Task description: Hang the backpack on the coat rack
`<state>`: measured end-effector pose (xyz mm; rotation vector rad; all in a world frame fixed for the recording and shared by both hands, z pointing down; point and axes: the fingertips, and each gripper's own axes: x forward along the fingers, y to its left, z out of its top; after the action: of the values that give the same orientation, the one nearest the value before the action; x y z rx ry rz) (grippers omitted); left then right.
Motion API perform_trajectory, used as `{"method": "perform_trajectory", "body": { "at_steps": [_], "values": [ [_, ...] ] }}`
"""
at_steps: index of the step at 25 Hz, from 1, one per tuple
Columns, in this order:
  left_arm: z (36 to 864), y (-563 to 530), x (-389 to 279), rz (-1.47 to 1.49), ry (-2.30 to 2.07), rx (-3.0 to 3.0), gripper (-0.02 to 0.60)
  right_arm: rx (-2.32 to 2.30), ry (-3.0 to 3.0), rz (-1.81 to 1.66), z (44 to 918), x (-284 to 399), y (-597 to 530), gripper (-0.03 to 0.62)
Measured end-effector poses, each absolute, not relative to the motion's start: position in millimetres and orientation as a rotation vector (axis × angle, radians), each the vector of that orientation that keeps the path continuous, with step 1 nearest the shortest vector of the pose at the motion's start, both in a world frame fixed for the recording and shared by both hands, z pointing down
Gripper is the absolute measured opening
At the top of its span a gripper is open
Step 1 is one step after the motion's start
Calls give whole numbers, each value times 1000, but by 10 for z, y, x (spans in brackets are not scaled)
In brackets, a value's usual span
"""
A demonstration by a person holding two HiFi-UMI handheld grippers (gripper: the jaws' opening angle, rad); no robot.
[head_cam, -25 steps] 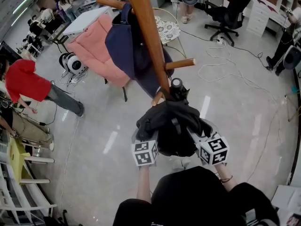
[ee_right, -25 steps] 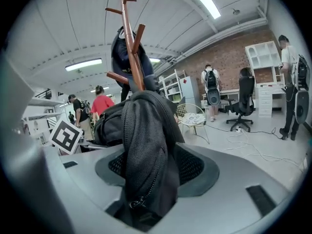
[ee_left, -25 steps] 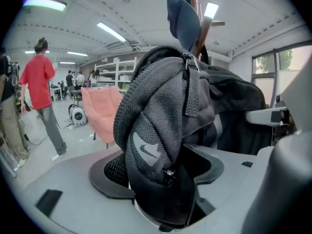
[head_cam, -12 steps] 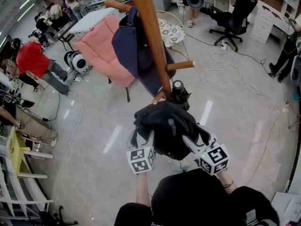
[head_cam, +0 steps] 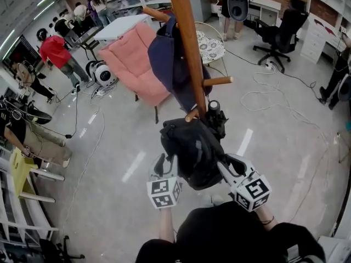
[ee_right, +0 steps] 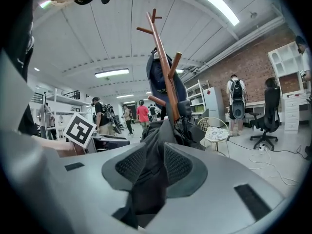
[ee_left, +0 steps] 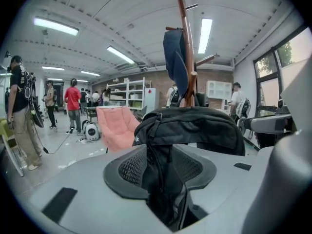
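Note:
The black backpack [head_cam: 192, 149] hangs in the air between both grippers, its top close against the wooden coat rack pole [head_cam: 189, 53] by a low peg [head_cam: 191, 114]. My left gripper [head_cam: 166, 167] pinches a black strap of the backpack [ee_left: 190, 128] between its pads [ee_left: 127, 165]. My right gripper [head_cam: 229, 167] clamps a fold of the backpack [ee_right: 161, 135] fabric between its pads [ee_right: 178, 165]. Both pairs of jaws have just been closing, with the backpack between them. A navy coat [head_cam: 167, 64] hangs higher on the rack.
A pink padded chair [head_cam: 134, 59] and a white wire chair [head_cam: 211, 43] stand behind the rack. White cables [head_cam: 274, 97] trail on the floor to the right, near an office chair [head_cam: 285, 23]. People [head_cam: 57, 53] stand at the left, beside a yellow chair [head_cam: 19, 174].
Both grippers have risen with the backpack and carried it nearer the pole. Its top now sits by the low peg.

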<state>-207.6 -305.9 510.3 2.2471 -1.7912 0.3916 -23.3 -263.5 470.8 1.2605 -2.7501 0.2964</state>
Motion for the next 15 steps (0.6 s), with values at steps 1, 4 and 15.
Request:
{"method": "perform_trajectory", "body": {
  "at_steps": [1, 4, 15],
  "values": [
    [5074, -3037, -2070, 393, -1793, 2251, 159, 1260, -2756, 293, 4681, -228, -2638, 107],
    [4994, -2965, -2053, 418, -1800, 2267, 77, 1276, -2752, 291, 4625, -198, -2663, 39],
    [4475, -2805, -2027, 328, -1835, 2369, 17, 1321, -2791, 206, 4264, -42, -2851, 18]
  ]
}}
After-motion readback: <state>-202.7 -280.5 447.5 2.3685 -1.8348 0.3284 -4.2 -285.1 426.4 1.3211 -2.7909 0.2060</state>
